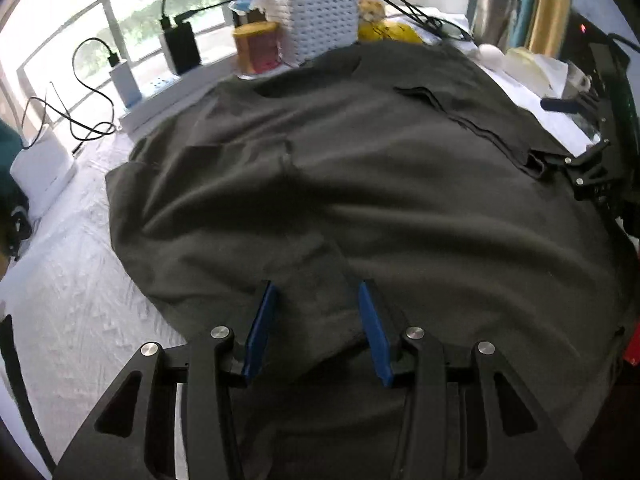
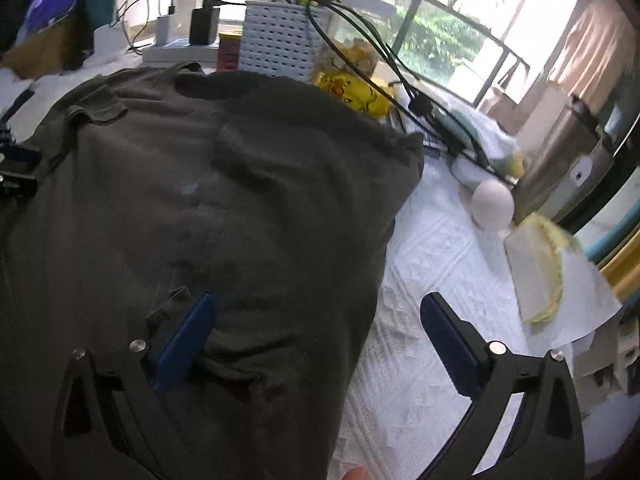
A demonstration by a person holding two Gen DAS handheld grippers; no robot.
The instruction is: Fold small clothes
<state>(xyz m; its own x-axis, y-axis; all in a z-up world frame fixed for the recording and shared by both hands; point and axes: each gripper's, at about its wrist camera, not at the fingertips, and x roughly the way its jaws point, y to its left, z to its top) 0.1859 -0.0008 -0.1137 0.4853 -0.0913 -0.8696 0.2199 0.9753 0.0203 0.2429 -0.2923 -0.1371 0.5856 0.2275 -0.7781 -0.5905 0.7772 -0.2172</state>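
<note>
Blue-padded black tongs fill the bottom of both wrist views. Those of the left tongs (image 1: 318,328) stand partly apart, low over the near hem of a dark grey-green T-shirt (image 1: 360,184), with a raised fold of cloth lying between the pads; the pads do not visibly press on it. The right tongs (image 2: 316,340) are spread very wide: one pad lies against the shirt's cloth, the other hangs over bare white cover beside the shirt's edge, so nothing is gripped.

The shirt lies spread flat on the tabletop (image 2: 424,280), covering most of it, neck opening at the far end, a short sleeve folded over near the far corner. Soft wrinkles run across the chest, and a faint pale print shows at its middle in the right view.

Under it is a white textured cover. Along the far edge stand a white perforated basket (image 1: 320,20), a yellow and red tin (image 1: 258,50), black and white chargers (image 1: 182,46) with looping cables, and a yellow bag (image 2: 352,90). A white egg-shaped thing (image 2: 493,205) and a steel flask (image 2: 560,160) sit at the right side. Behind all this are large windows (image 2: 440,28) with green trees outside.
</note>
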